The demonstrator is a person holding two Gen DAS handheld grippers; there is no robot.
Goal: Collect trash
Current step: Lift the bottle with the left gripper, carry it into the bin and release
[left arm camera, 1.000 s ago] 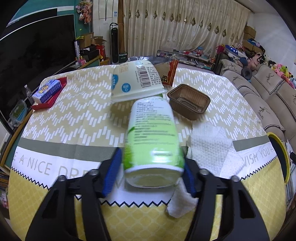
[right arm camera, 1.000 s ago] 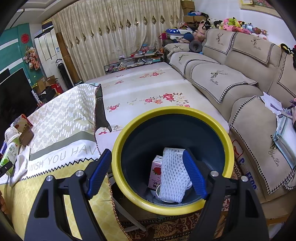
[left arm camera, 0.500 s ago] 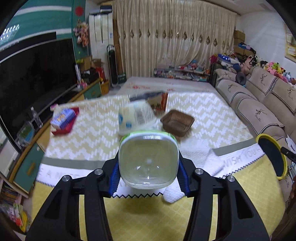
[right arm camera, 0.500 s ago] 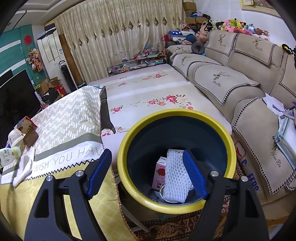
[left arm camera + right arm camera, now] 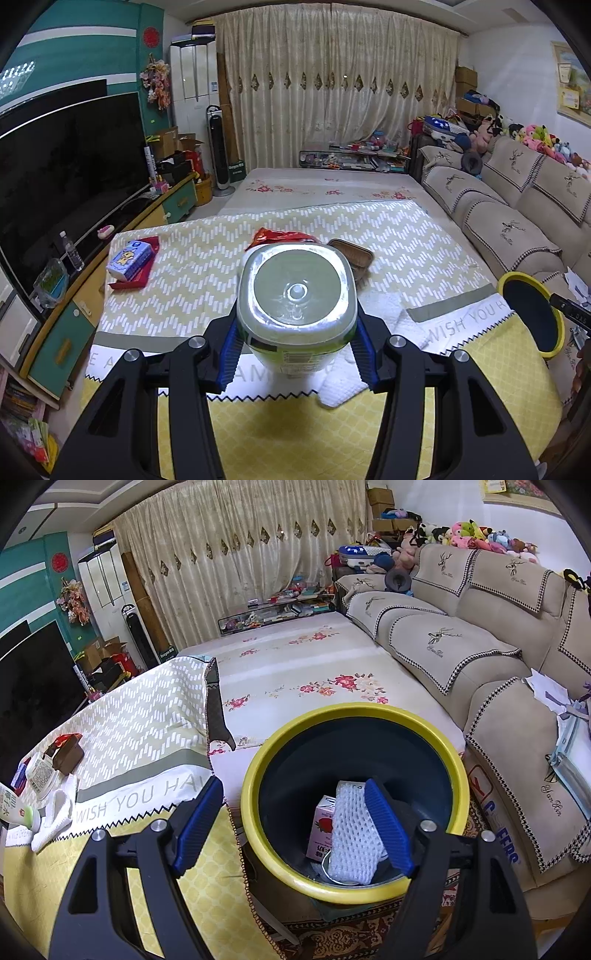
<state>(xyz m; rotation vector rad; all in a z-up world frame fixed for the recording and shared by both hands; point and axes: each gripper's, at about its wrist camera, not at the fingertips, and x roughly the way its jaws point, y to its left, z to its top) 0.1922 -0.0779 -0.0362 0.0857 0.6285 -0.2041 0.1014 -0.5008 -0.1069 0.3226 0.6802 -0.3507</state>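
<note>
My left gripper (image 5: 295, 347) is shut on a green-and-white plastic bottle (image 5: 295, 302), held above the table with its base turned toward the camera. The same bottle (image 5: 18, 808) shows at the far left of the right wrist view. My right gripper (image 5: 291, 823) hangs open over a dark blue bin with a yellow rim (image 5: 369, 716), with nothing between its fingers. Inside the bin lie a pink strawberry carton (image 5: 323, 827) and a white foam net (image 5: 351, 838). In the left wrist view the bin (image 5: 517, 277) stands past the table's right edge.
On the patterned tablecloth lie a white paper towel (image 5: 388, 325), a brown plastic tray (image 5: 354, 254), a red wrapper (image 5: 280, 236) and a white tub (image 5: 40, 771). A tissue pack on a red tray (image 5: 129, 258) sits at the left. A sofa (image 5: 480, 646) runs along the right.
My left gripper has lifted the bottle off the table and tipped it, so its base now faces the camera. The right gripper has stayed over the bin.
</note>
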